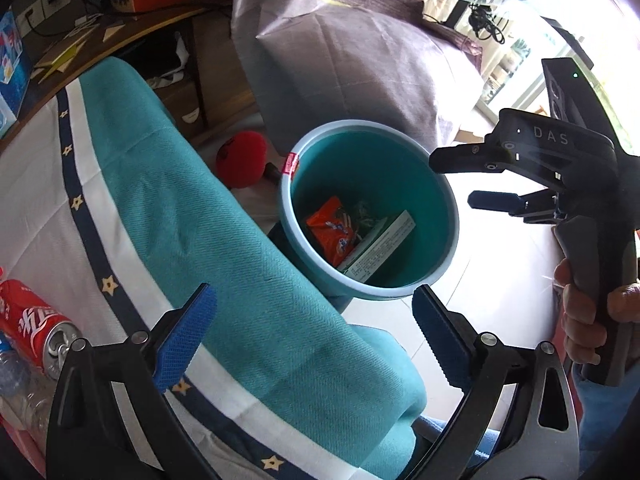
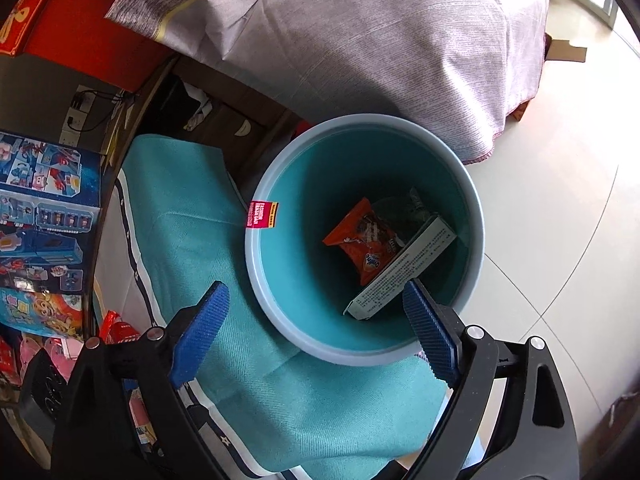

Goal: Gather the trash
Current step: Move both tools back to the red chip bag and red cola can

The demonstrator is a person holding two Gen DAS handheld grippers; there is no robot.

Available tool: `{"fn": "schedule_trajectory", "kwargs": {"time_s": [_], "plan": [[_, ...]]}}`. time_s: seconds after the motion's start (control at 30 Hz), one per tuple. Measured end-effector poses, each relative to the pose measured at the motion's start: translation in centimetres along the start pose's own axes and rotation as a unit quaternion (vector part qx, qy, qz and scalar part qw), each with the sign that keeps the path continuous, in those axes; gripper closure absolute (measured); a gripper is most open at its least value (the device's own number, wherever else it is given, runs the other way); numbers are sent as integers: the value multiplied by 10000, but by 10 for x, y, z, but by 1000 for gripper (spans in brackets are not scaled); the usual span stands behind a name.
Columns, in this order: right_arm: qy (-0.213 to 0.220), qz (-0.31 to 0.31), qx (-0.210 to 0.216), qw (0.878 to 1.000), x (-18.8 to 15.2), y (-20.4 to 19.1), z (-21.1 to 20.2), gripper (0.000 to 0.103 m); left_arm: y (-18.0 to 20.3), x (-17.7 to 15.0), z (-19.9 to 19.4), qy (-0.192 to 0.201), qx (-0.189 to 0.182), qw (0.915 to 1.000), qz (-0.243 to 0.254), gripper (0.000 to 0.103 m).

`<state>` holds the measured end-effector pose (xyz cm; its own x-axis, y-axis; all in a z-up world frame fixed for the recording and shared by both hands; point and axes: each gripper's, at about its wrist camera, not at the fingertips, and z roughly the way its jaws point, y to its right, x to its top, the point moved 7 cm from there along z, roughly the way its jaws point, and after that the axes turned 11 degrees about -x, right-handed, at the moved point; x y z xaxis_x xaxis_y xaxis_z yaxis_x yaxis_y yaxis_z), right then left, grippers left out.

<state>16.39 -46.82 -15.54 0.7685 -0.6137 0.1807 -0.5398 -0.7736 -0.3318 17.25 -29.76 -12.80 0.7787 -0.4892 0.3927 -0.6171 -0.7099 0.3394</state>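
Both grippers, left gripper (image 1: 314,336) and right gripper (image 2: 316,330), gape empty. The teal bin (image 2: 256,264) sits at 12 o'clock of the right gripper, holding an orange wrapper (image 2: 356,240) and a box (image 2: 404,270). A red can (image 1: 38,326) lies at 9 o'clock of the left gripper.

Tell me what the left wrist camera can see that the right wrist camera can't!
Only the left wrist view shows the red soda can lying on the cloth, a red plush ball on the floor, and the right hand-held gripper open above the bin, held by a hand. Only the right wrist view shows the colourful toy boxes. Both show the teal bin holding an orange snack wrapper and a white box, and the teal cloth.
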Motion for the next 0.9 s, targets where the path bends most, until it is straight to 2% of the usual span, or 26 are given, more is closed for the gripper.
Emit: {"fn": "schedule_trajectory", "kwargs": {"time_s": [0.27, 0.5, 0.7, 0.9], "plan": [[-119, -577, 24, 9983, -34, -58, 0, 18, -37, -24, -56, 350, 271, 9987, -254, 5], [-221, -1190, -27, 9926, -62, -116, 3, 18, -84, -54, -113, 695, 610, 9940, -584, 5], [-330, -1887, -93, 9814, -90, -178, 7, 18, -142, -88, -175, 1087, 962, 9843, -1005, 4], [-377, -2670, -97, 9629, -119, -245, 14, 18, -209, -122, -216, 1340, 1317, 9704, -1519, 4]]}}
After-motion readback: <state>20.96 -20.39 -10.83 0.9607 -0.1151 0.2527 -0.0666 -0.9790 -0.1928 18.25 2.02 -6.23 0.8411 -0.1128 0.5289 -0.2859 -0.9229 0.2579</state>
